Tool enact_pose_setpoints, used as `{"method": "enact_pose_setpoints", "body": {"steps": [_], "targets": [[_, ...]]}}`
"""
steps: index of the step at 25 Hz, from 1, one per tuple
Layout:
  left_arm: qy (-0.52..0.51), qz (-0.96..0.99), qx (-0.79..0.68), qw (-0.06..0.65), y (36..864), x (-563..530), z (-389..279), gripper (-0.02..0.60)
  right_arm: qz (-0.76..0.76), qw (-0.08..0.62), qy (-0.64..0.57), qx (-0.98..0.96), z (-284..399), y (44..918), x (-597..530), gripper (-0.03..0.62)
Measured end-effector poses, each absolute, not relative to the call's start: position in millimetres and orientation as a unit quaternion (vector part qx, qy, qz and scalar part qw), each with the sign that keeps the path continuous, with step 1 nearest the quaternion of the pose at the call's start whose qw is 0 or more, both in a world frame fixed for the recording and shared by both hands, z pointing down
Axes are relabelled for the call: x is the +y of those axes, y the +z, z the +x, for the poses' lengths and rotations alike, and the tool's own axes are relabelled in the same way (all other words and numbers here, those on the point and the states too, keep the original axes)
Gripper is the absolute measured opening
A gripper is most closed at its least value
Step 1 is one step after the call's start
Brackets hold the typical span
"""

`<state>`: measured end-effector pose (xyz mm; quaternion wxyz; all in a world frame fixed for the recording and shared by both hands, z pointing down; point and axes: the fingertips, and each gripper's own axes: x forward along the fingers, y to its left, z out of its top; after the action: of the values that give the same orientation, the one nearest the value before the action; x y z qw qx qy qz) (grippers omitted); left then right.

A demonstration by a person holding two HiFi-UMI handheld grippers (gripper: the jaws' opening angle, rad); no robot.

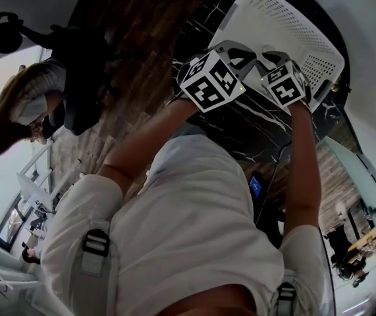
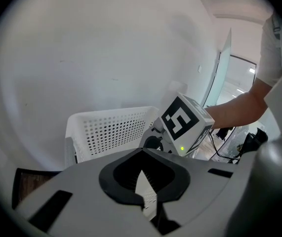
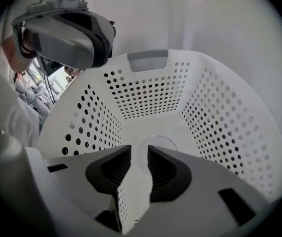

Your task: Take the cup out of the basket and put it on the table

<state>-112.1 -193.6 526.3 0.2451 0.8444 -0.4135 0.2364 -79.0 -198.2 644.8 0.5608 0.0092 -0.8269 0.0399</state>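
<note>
Cup [image 3: 156, 141]: sitting on the basket's floor near its middle, showing from above only as a pale round rim, partly covered in the right gripper view by the right-hand jaw.

Basket [image 3: 220, 127]: standing white and perforated on the table with its open top facing up and a handle slot in the far wall.

Right gripper [image 3: 139, 149]: pointing steeply down into the basket's mouth, with the jaws standing clearly apart. Gripping nothing, though part of the cup's rim is showing through the gap well beyond the pads.

Left gripper [image 2: 141, 154]: hanging outside the basket on the near side, facing its outer wall. Holding the jaw tips together, with only a thin wedge of light lower down and nothing between the pads.

Marker cube [image 2: 185, 125]: riding on the right gripper, showing just beyond the left gripper's jaws, in front of the basket's corner.

Table [image 1: 240, 130]: carrying the basket on a black top veined with white.

Forearms [image 1: 303, 170]: reaching forward side by side from short white sleeves, both cubes crowding the basket's near rim in the head view.
</note>
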Motion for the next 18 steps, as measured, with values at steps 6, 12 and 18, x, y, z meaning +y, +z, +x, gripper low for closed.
{"method": "enact_pose_setpoints", "body": {"steps": [6,12,18], "targets": [[0.246,0.844,-0.417,0.232,526.1,-195.7,-113.6,0.006,-0.005,0.580,0.021,-0.814,-79.3,655.8,-196.9,0.102],[0.244,0.845,-0.416,0.230,526.0,-196.1,-112.5,0.006,0.002,0.570,0.008,-0.822,-81.5,657.4,-199.4,0.027],[0.247,0.846,-0.415,0.225,520.9,-191.2,-111.2,0.006,0.011,0.560,0.007,-0.828,-81.6,649.7,-199.9,0.025]]}}
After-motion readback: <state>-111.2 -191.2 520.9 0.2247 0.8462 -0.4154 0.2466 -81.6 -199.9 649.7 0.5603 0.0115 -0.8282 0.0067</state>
